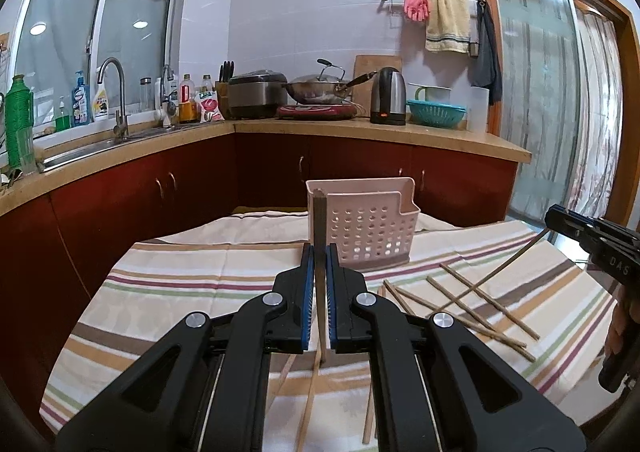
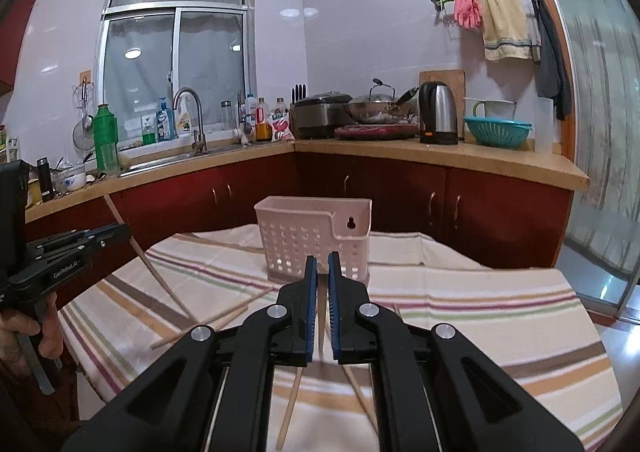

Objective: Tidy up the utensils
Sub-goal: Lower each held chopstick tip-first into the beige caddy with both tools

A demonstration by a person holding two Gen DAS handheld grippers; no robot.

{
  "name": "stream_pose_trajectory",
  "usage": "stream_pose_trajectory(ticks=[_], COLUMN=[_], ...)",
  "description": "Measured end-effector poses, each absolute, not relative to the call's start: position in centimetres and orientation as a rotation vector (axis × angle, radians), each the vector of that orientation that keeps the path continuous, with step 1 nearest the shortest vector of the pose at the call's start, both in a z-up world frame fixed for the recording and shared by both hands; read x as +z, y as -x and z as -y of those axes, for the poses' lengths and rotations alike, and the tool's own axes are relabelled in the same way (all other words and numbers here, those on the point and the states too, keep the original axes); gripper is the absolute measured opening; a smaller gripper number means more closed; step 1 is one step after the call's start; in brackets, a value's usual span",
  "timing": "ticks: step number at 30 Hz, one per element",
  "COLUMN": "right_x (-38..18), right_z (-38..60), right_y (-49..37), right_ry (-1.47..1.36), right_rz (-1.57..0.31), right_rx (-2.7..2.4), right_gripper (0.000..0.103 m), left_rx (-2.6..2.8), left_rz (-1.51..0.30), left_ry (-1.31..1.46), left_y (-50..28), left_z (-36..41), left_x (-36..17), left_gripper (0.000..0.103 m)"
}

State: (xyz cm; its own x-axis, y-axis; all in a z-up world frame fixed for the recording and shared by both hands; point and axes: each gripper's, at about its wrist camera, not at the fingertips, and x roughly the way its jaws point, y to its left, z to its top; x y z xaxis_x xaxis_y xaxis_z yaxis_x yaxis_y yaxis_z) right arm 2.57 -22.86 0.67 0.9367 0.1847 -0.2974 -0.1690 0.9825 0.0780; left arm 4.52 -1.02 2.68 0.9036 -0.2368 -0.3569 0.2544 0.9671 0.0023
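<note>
Holding one chopstick in each tool, I have both clear of the bench and aimed toward the basket [image 1: 362, 224]. My left tool [image 1: 319, 252] is clamped narrow on a chopstick [image 1: 320, 220] that stands nearly upright between the pads, its top level with the basket's near rim in my view. My right tool [image 2: 322, 266] is likewise pinched on a chopstick [image 2: 321, 312], which hangs down below the pads with its tip over the striped cloth [image 2: 480, 312]. Loose chopsticks [image 1: 472, 304] lie scattered on the cloth to the right of the basket and below both tools. I judge the next move needs each stick's lower end carried above the rim before release, one tool at a time so they don't crowd. The basket looks light, so a knock on its wall could tip it.
</note>
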Motion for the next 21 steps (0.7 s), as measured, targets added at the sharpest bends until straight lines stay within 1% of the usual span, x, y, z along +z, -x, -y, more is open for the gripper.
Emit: stream_pose_trajectory(ticks=[16,21], right_x=[1.7,3.3], right_z=[22.8,22.7], right_y=[-6.9,-7.6], right_ry=[-0.066,-0.068], right_rz=[-0.255,-0.227], right_rx=[0.176,0.191], right_gripper=[0.006,0.006], left_rx=[-0.251,-0.281], left_rz=[-0.346,-0.350], left_ry=[-0.031,0.009], left_y=[-8.9,-10.4], left_z=[1.0,0.7], left_x=[3.3,4.5], left_gripper=[0.006,0.006])
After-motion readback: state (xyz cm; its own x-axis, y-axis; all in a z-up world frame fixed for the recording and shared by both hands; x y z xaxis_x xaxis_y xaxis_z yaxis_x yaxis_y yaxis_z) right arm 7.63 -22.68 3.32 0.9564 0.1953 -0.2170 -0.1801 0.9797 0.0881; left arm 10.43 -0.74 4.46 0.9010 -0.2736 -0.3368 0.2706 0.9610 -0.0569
